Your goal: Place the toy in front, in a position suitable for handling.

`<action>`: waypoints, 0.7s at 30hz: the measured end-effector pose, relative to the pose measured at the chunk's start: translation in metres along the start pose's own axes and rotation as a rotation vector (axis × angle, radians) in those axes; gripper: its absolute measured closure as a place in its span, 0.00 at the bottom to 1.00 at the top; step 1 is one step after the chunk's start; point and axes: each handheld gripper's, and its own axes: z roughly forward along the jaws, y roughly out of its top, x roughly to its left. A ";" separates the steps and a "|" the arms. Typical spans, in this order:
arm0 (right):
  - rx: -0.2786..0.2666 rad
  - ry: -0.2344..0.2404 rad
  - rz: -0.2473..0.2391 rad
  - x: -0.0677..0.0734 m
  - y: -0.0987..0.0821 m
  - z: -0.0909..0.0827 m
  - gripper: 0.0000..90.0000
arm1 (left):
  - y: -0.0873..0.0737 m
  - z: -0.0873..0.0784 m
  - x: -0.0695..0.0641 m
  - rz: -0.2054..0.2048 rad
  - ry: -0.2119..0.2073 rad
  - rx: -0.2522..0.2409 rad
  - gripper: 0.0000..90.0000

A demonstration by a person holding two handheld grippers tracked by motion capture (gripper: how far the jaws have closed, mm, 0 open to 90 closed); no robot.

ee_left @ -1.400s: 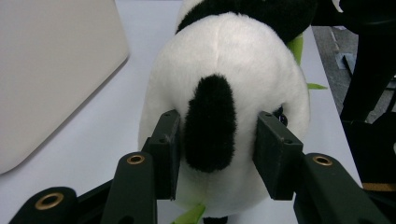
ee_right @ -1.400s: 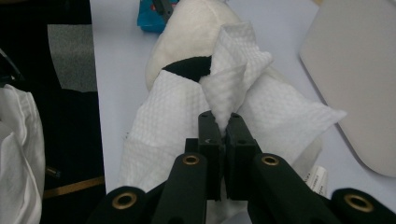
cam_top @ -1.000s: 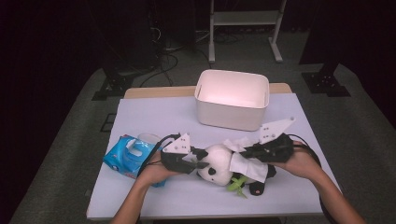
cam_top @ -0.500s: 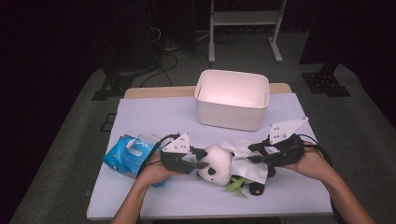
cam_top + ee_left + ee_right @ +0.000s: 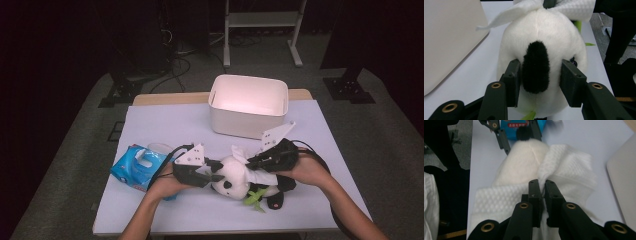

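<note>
A: Where is the plush panda (image 5: 235, 176) lying?

B: On the near half of the white surface (image 5: 165, 125), on its side between the two hands, its head toward the left. The white bin (image 5: 248, 106) stands well beyond it on the far side, and the blue tissue pack (image 5: 136, 166) lies to its left, just behind the left hand.

A: What are the left tongs (image 5: 216, 174) doing?

B: They come in from the left and have the panda's black ear (image 5: 535, 67) between them. In the left gripper view the jaws stand partly open, one on each side of the ear, their tips sunk into the white fur of the head. So the head sits right at the front of those tongs, touching them.

A: And the right tongs (image 5: 256, 163)?

B: They reach in from the right over the panda's body. In the right gripper view the jaws are nearly together, pinching a gathered fold of the white waffle cloth (image 5: 564, 173) that is draped over the toy. They have just been closing on it, and the cloth is squeezed thin between the pads.

A: So the toy lies between both tongs?

B: Yes. The left pair grips at the head end, the right pair holds the cloth on top of the body. A green leaf (image 5: 254, 198) pokes out at the near edge under the panda.
</note>
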 end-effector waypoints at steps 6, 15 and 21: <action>-0.069 0.035 -0.030 0.004 0.027 0.009 0.94 | 0.002 0.003 -0.003 0.010 -0.015 -0.011 0.60; -0.008 0.015 -0.059 0.010 0.023 0.008 0.94 | 0.001 0.003 -0.002 0.004 -0.020 -0.008 0.60; 0.012 0.039 -0.108 0.019 0.044 0.026 0.94 | 0.002 0.005 -0.005 0.015 -0.013 0.005 0.60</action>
